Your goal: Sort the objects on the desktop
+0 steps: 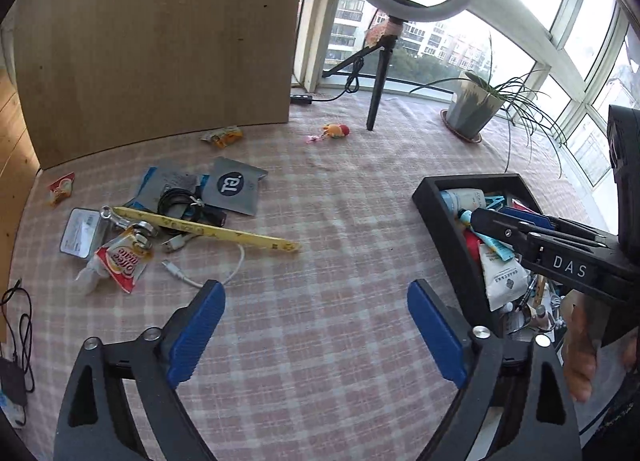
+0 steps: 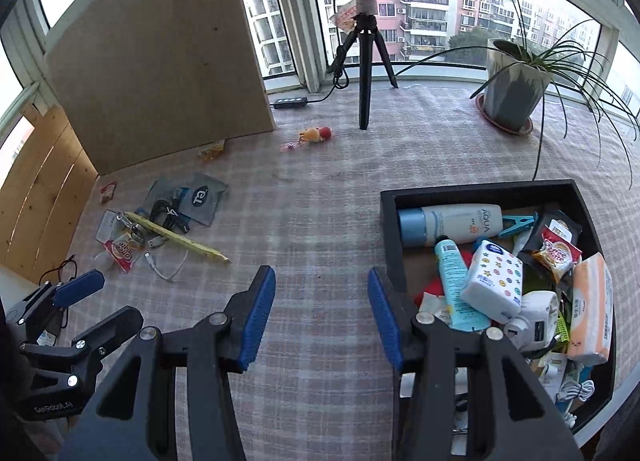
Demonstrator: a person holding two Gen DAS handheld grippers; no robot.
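Your left gripper (image 1: pixel 316 325) with its blue pads is spread wide and holds nothing, and it hangs over the pink checked tablecloth (image 1: pixel 320 197). Your right gripper (image 2: pixel 322 313) is spread wide too, also with nothing in it, just beside the near corner of the black open box (image 2: pixel 390 229). The left view sees your right gripper from the side, with "DAS" on its black bar, and your hand (image 1: pixel 580 357) under it. The right view sees your left gripper low at the left, with "GenRobot.AI" on it. Only the right view looks well down into the box: a white bottle with a blue cap (image 2: pixel 452 224) reads "AQUA", and near it lie a white tissue pack with coloured dots (image 2: pixel 494 281), a light blue tube (image 2: pixel 454 285), an orange tissue pack (image 2: pixel 592 313) and a teal clothes peg (image 2: pixel 518 224). Farther off on the left of the cloth is the pile not yet in the box: a red and white "Coffee mate" packet (image 1: pixel 120 261), a yellow tape measure strip (image 1: pixel 208 230), a white cable (image 1: pixel 208 273), a silver wrench (image 1: pixel 128 227), a coiled black cable (image 1: pixel 180 201) and a grey pouch with a round logo (image 1: pixel 234 191). Far back stand a small yellow toy (image 1: pixel 336 130), a black tripod with a ring light (image 1: pixel 380 73), a grey pot with a thin green plant (image 1: pixel 476 105) and a tall brown board (image 1: pixel 160 41).
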